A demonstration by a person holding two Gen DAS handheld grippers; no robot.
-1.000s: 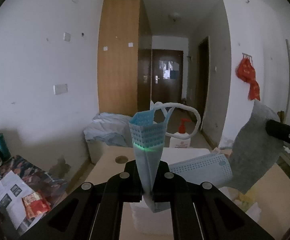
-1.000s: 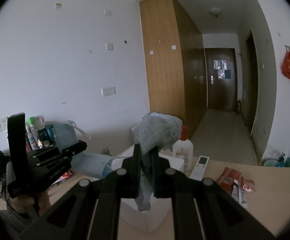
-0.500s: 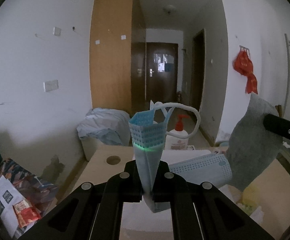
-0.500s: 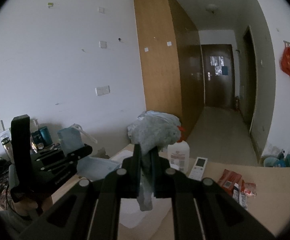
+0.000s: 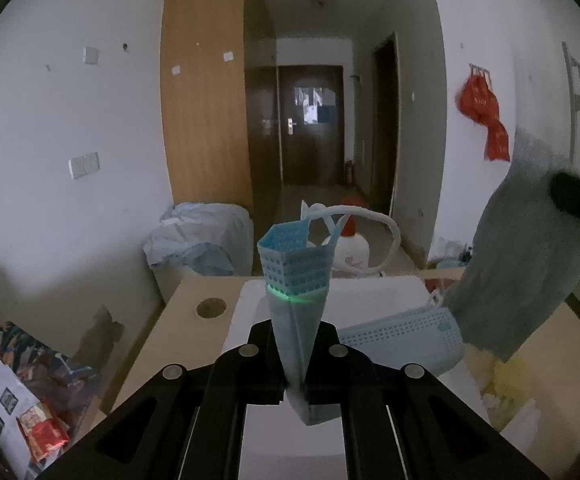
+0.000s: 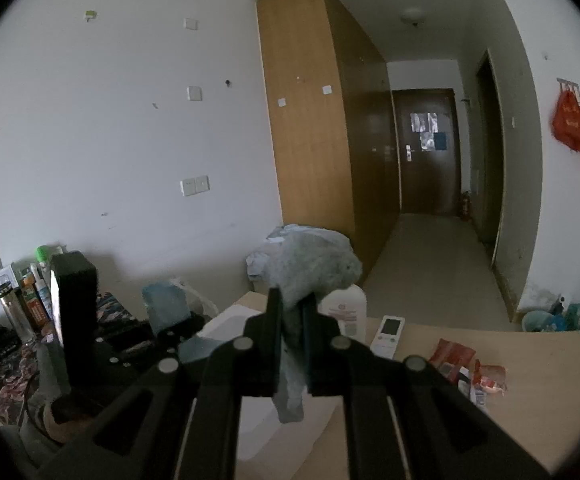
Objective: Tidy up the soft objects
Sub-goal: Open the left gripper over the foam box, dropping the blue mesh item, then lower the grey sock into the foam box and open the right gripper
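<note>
The left gripper [image 5: 296,364] was clamped on a blue mask [image 5: 294,280], held above a white box [image 5: 374,292]. The right gripper [image 6: 292,344] pinched a grey cloth [image 6: 314,272] over the table [image 6: 530,412]. Beyond stood a bottle [image 6: 348,312].

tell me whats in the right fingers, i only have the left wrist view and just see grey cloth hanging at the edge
Observer: The right gripper is shut on a grey fuzzy cloth; it bunches above the fingers and a tail hangs below.
Operator: whats on the table past it
Observer: A white remote lies beside a white pump bottle.
Operator: anything further right
Observer: Red snack packets lie near the table's right side.
</note>
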